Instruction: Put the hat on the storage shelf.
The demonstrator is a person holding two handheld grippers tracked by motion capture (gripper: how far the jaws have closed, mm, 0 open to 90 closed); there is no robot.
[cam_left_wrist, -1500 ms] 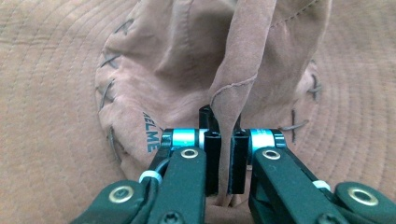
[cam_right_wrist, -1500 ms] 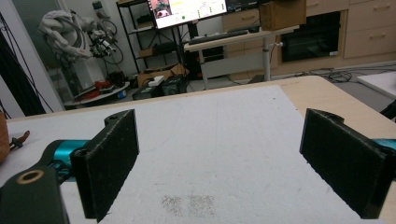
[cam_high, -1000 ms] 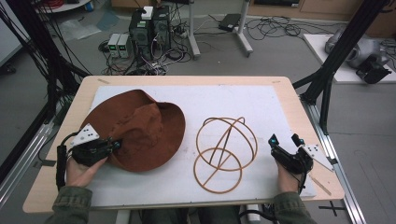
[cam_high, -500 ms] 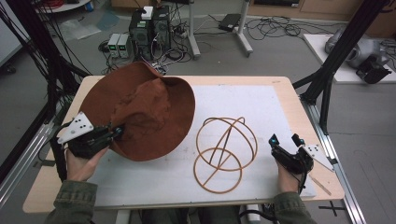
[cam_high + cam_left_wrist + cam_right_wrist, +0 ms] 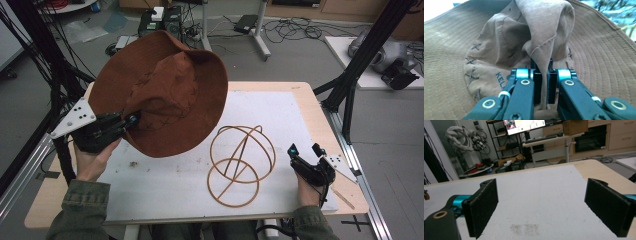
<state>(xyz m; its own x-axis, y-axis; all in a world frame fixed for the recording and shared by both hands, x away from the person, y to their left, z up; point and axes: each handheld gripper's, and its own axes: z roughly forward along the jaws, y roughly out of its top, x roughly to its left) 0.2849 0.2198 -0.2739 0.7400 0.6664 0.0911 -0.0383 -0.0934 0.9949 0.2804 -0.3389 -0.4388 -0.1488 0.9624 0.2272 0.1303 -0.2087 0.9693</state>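
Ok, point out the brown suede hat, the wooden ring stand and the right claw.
Brown wide-brimmed suede hat [image 5: 165,95]: high view, on its crumpled crown.
Tan wooden ring stand [image 5: 233,182]: high view, on its base ring's diagonal rod.
Right claw [image 5: 305,149]: high view, midway between its open fingertips.

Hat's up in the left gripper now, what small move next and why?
Probably carry the hat rightward over the wire stand. The left gripper is shut on a fold of it, the hat hangs clear of the table, and the right gripper rests open beside the stand.

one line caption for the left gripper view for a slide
Left gripper with jaws shut on a fold of the floppy brown suede brimmed hat.
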